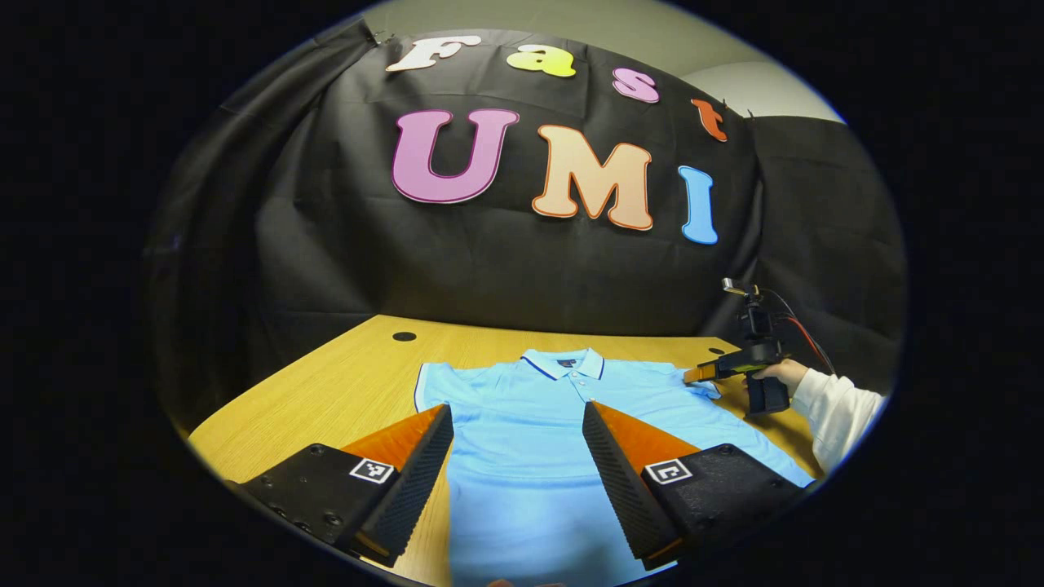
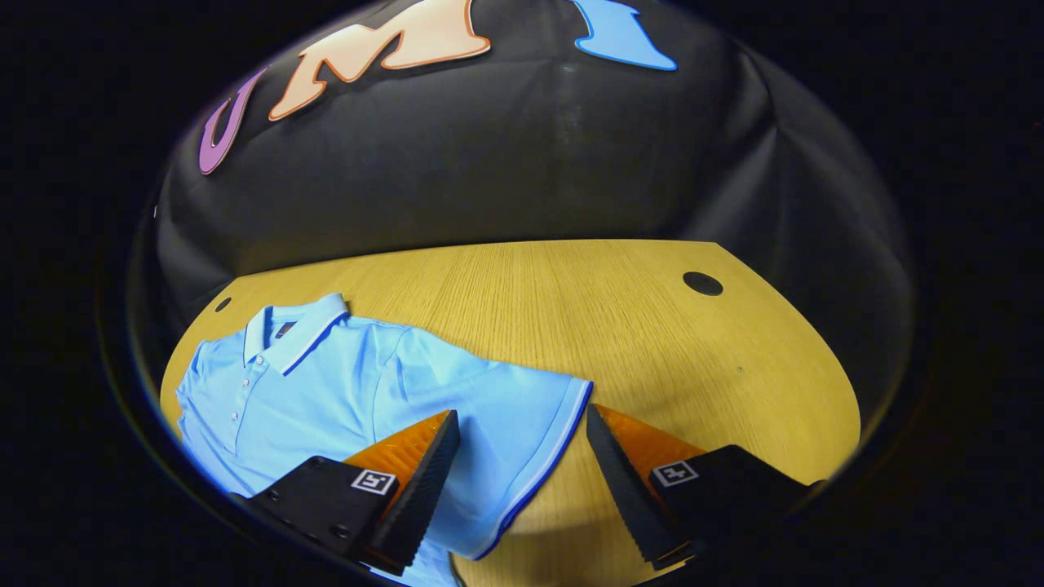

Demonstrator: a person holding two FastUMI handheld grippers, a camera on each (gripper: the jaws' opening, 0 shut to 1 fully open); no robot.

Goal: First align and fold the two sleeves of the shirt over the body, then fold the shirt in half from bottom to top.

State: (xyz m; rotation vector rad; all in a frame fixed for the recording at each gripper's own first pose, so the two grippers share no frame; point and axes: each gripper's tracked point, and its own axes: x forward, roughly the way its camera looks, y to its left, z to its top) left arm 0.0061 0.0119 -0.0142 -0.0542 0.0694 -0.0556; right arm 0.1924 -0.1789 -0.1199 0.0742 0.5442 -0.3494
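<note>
A light blue polo shirt (image 1: pixel 522 481) lies flat and face up on the wooden table (image 1: pixel 326 383), its collar (image 1: pixel 564 362) at the far side. My left gripper (image 1: pixel 517 406) hovers open over the shirt's body, one finger above each side of it. In the right gripper view the shirt (image 2: pixel 326 383) lies to the left, with one short sleeve (image 2: pixel 506 391) spread out toward me. My right gripper (image 2: pixel 522 416) is open, and the sleeve's trimmed hem (image 2: pixel 563 440) lies between its fingers. That right gripper (image 1: pixel 703 373) also shows by the shirt's right sleeve, held by a hand (image 1: pixel 783 373) in a white sleeve.
The table (image 2: pixel 652 326) has bare wood to the right of the shirt, with a round dark hole (image 2: pixel 703 283) near its far edge. Another hole (image 1: pixel 404 336) sits far left of the collar. Black cloth walls close the booth right behind the table.
</note>
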